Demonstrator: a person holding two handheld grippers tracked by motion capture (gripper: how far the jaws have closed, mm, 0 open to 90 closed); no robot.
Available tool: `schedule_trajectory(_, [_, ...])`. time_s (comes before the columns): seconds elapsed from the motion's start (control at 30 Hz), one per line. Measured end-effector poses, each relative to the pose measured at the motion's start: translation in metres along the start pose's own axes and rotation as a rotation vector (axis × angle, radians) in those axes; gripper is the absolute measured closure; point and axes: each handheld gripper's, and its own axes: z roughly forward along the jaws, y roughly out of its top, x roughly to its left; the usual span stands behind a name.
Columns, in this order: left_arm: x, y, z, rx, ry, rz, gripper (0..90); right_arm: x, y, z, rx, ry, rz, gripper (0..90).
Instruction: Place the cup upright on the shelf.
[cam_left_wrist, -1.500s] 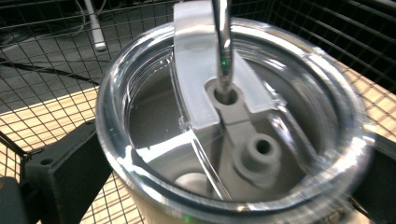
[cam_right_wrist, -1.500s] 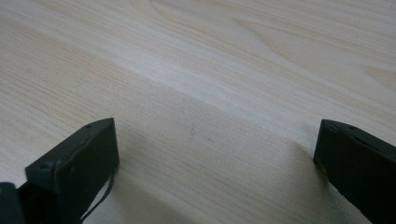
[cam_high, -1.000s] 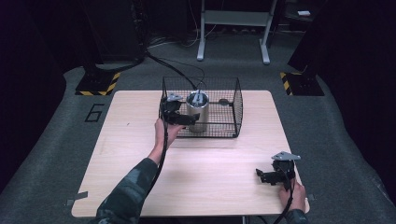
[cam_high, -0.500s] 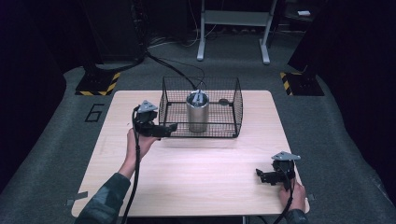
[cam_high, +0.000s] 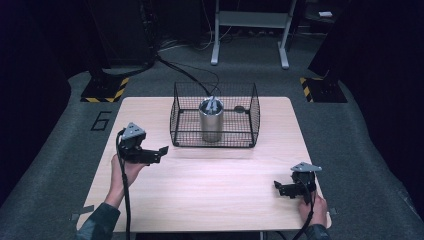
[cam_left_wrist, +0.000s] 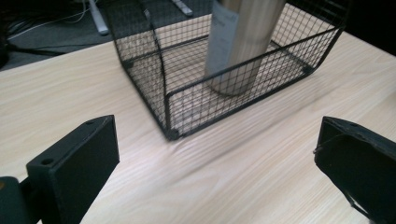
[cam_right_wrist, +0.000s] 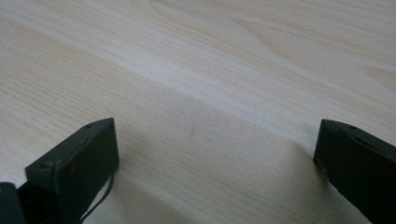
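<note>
A black wire basket (cam_high: 215, 140) stands at the far middle of the wooden table (cam_high: 210, 175). Inside it a silver metal cylinder (cam_high: 211, 122) stands upright with grey pieces poking out of its top. In the left gripper view the basket (cam_left_wrist: 196, 98) and the cylinder (cam_left_wrist: 243, 42) lie ahead of the wide-apart jaws. My left gripper (cam_high: 161, 150) is open and empty, left of the basket's near corner. My right gripper (cam_high: 276, 186) is open over bare wood near the table's front right corner.
A small dark object (cam_high: 240, 108) lies in the basket's back right part. Cables (cam_high: 185, 72) run over the grey floor behind the table. Yellow-black striped bases (cam_high: 102, 90) stand on the floor at both far sides. A metal stand (cam_high: 250, 30) rises behind.
My left gripper has drawn back out of the basket, away from the cylinder, and moved left and toward the person. The right gripper has stayed put.
</note>
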Motion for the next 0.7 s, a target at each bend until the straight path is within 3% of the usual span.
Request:
schedule_trajectory(0.17, [0.004,-0.019,-0.015,-0.003,0.021,-0.014,0.0,0.000,0.000,0.000,0.000,0.000,0.000,0.0])
schedule_trajectory(0.47, [0.005,-0.052,-0.033,0.015,0.068,0.000,0.0,0.000,0.000,0.000,0.000,0.000,0.000,0.0])
schedule_trajectory(0.7, [0.015,-0.097,-0.042,0.045,0.084,-0.037,0.0,0.000,0.000,0.000,0.000,-0.002,0.003,0.0])
